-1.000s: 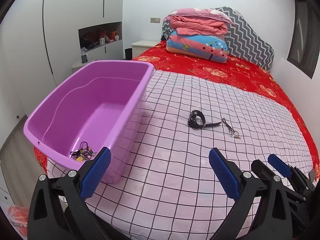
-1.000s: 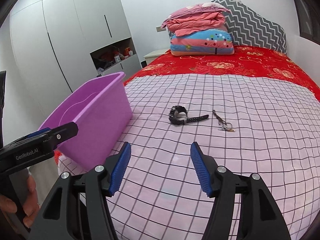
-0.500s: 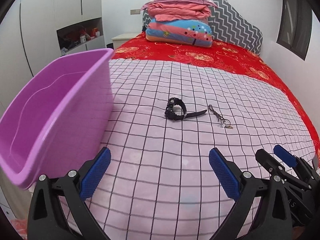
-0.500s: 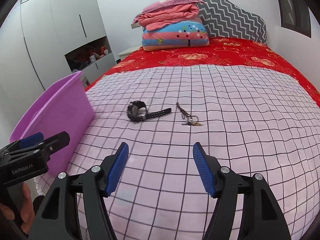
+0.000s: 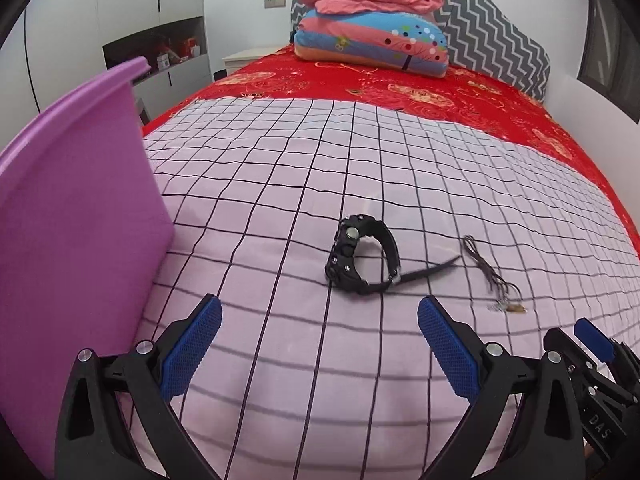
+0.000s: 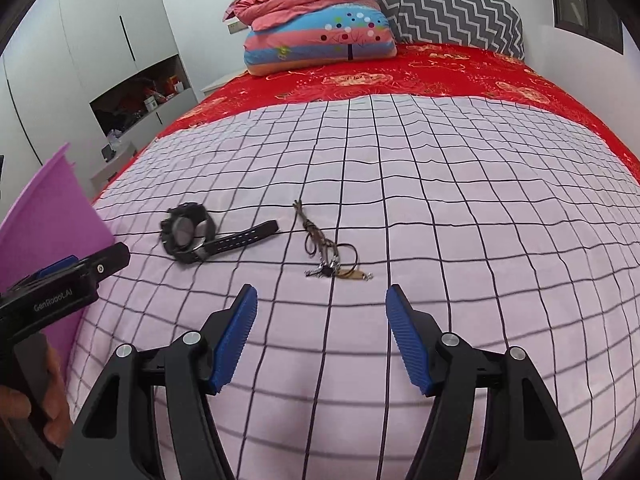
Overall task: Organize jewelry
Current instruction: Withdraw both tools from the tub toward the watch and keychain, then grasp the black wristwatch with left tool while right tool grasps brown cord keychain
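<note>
We are seeing black two-finger grippers (image 6: 320, 296) showing blue ribbed pads (image 6: 236, 338), silver screws (image 6: 192, 337) and white "GenRobot.AI" lettering (image 6: 52, 301).

1 black watch (image 5: 362, 258), 1 cord necklace (image 6: 328, 250), 1 purple tub (image 5: 76, 216), 2 grippers, 1 folded quilt stack (image 5: 370, 20)

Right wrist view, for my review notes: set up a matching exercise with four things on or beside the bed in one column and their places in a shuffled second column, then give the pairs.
Things:
1. black watch
2. cord necklace
3. purple tub
4. folded quilts

Places:
A. at the far end of the bed, on the red cover
B. at the left edge of the view, beside the checked sheet
C. on the checked sheet, ahead of the open right gripper
D. on the checked sheet, left of the necklace

Pairs: 1-D, 2-C, 3-B, 4-A
</note>
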A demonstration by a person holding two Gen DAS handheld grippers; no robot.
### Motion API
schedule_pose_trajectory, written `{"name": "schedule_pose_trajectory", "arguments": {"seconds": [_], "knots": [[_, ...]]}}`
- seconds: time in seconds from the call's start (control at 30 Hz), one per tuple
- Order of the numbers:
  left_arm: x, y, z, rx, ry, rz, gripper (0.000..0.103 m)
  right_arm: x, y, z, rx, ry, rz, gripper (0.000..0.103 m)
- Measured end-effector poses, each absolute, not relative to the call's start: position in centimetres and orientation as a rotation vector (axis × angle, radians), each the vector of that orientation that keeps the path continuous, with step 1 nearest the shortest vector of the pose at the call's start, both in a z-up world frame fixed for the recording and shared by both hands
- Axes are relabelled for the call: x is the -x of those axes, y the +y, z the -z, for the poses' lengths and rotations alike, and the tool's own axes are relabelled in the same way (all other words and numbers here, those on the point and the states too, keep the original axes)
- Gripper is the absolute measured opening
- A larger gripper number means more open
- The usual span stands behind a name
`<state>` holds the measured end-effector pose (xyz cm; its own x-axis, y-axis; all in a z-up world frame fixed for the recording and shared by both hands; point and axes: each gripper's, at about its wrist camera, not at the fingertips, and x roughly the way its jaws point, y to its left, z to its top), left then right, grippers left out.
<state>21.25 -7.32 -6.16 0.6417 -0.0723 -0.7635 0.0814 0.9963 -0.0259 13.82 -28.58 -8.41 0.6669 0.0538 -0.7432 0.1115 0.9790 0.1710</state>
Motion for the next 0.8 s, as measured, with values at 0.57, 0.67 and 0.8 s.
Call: {"name": "schedule_pose_trajectory", "arguments": {"seconds": [0.57, 0.67, 0.8], "knots": [[-28.1, -8.1, 10.7, -0.041, 0.902, 0.062, 0.097, -21.3, -28.9, 13.4, -0.137, 0.908, 0.053, 0.064], [-28.5, -8.3, 11.5, -0.059, 0.916, 0.060, 0.097, -21.8, -29.0, 13.8, -0.133, 0.917, 0.058, 0.064], [-29.0, -8.5, 12.5, -0.072, 0.944, 0.062, 0.097, -22.5, -28.9, 14.1, -0.107, 0.925, 0.055, 0.064]]}}
